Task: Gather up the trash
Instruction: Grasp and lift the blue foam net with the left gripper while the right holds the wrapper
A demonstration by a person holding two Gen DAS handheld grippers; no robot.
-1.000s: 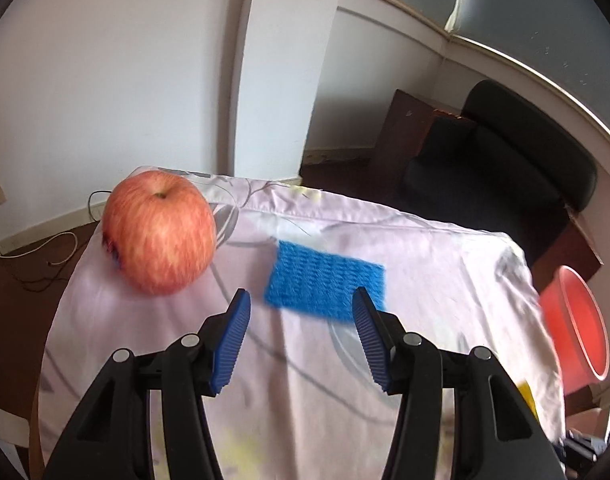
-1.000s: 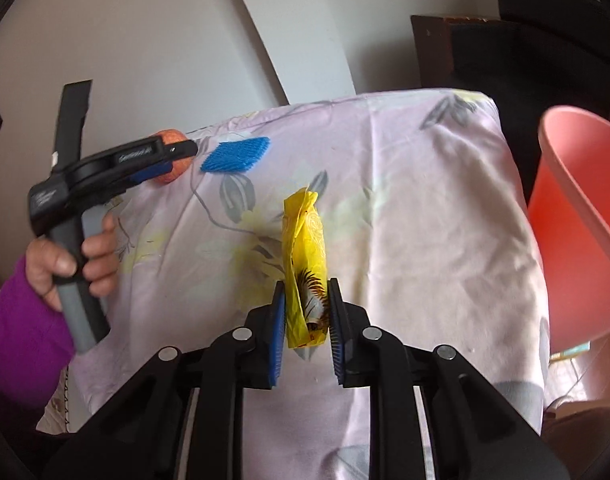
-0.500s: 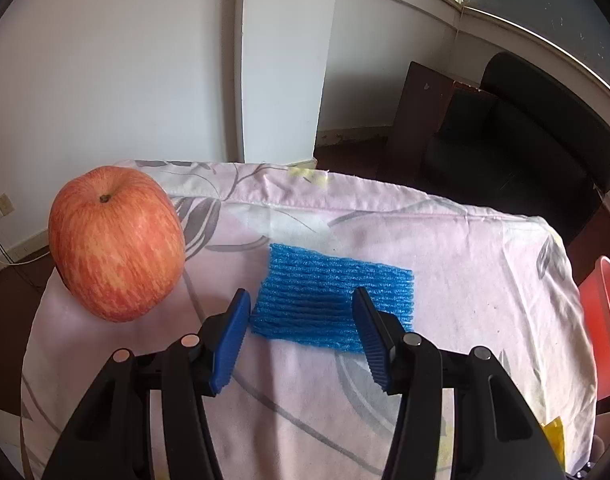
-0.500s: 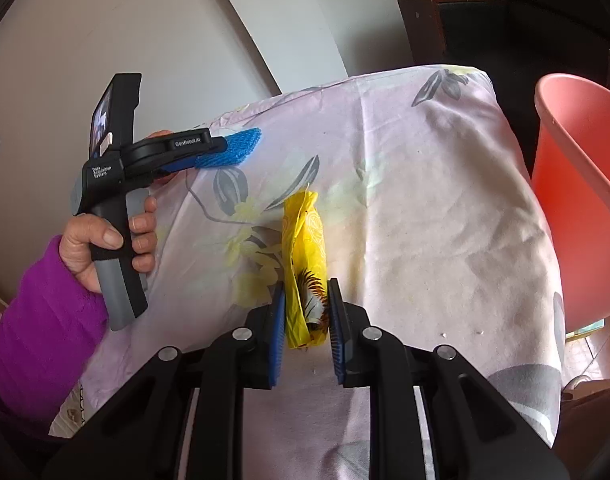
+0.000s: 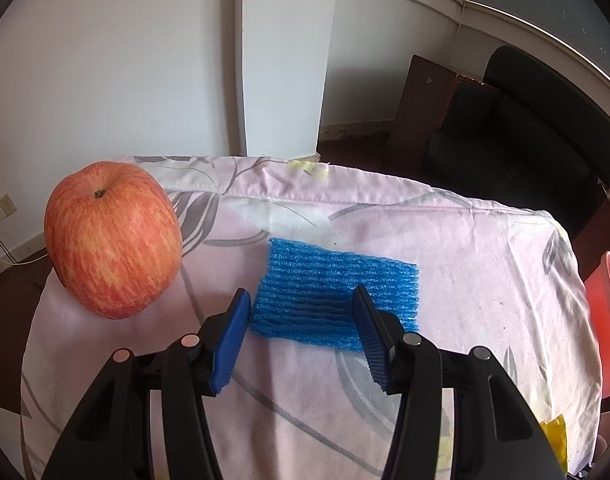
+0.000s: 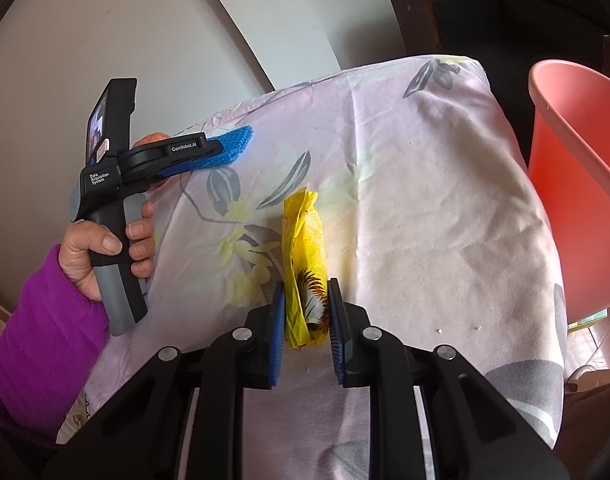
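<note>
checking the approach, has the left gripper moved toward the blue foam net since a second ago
Yes. The left gripper has come forward and down: its open jaws now straddle the blue foam net, which earlier lay ahead of them beside the apple.

both wrist cams close, angled down over same floral cloth [image 5: 465, 280]; shared blue foam net [image 6: 235, 142]

On my table [image 5: 485, 280], the apple [image 5: 113, 240] sits at the far left corner, the foam net [image 5: 337, 292] just right of it, the wrapper [image 6: 305, 248] mid-table nearer me, the bin [image 6: 577, 208] beyond the right edge.
</note>
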